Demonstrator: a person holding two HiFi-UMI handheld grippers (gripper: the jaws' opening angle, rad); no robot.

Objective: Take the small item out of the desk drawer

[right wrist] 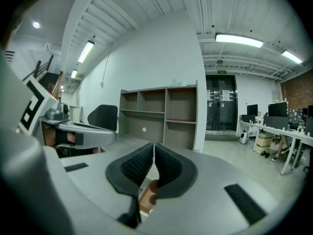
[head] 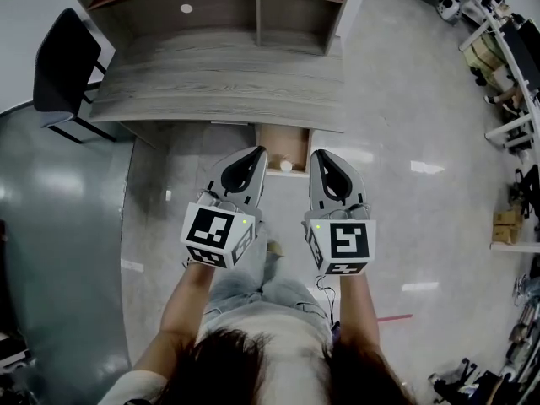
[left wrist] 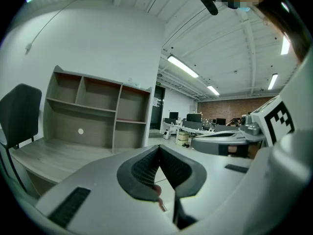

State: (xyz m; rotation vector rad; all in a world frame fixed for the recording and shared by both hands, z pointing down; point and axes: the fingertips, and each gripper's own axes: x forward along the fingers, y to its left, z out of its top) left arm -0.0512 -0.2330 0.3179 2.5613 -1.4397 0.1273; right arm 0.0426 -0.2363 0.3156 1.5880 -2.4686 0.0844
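Observation:
In the head view a grey wooden desk (head: pixel 219 87) has a light wooden drawer (head: pixel 285 142) pulled open under its front edge. A small white round item (head: pixel 286 165) lies at the drawer's near end. My left gripper (head: pixel 256 153) and right gripper (head: pixel 320 155) are held side by side just short of the drawer, one on each side of the item, apart from it. Both are shut with nothing between the jaws. The left gripper view shows its jaws (left wrist: pixel 159 147) meeting at the tip. The right gripper view shows the same (right wrist: pixel 154 145), with brown drawer wood (right wrist: pixel 145 196) under them.
A black chair (head: pixel 63 62) stands at the desk's left end. An open shelf unit (head: pixel 211 2) sits at the back of the desk. Office desks and boxes (head: pixel 506 74) line the right edge. The person's legs (head: pixel 270 294) are below the grippers on a glossy floor.

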